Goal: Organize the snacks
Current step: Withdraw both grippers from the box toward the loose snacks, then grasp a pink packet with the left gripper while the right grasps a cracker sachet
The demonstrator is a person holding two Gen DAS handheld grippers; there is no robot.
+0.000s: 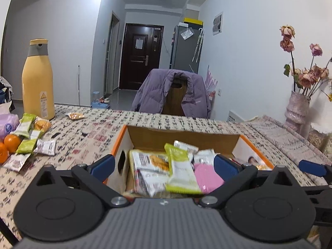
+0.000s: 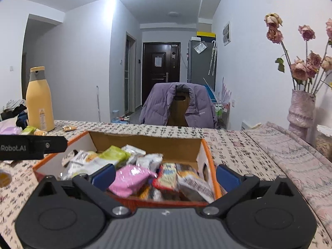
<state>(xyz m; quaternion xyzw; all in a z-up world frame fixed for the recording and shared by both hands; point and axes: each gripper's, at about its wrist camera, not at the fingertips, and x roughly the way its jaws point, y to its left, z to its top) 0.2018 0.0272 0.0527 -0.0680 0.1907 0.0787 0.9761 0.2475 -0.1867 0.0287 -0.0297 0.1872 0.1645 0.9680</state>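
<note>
Snack sorting roughly half done: orange-rimmed cardboard box (image 1: 220, 140) sits ahead of both sets of fingers, already piled with wrapped snack packets (image 1: 180, 166).

A loose cluster of green and white snack packets (image 1: 31, 143) lies on the patterned tablecloth (image 1: 87, 128), well left of the left gripper (image 1: 164, 165), near the tall yellow bottle (image 1: 38, 81). Both left gripper and right gripper (image 2: 165, 175) are spread wide, holding nothing, poised over the box's near edge; contact unclear.

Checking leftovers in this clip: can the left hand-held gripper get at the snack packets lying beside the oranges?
Probably yes. The left hand-held gripper is open and empty above the box, and the packets lie uncovered on the tablecloth, though the oranges sit close.
</note>
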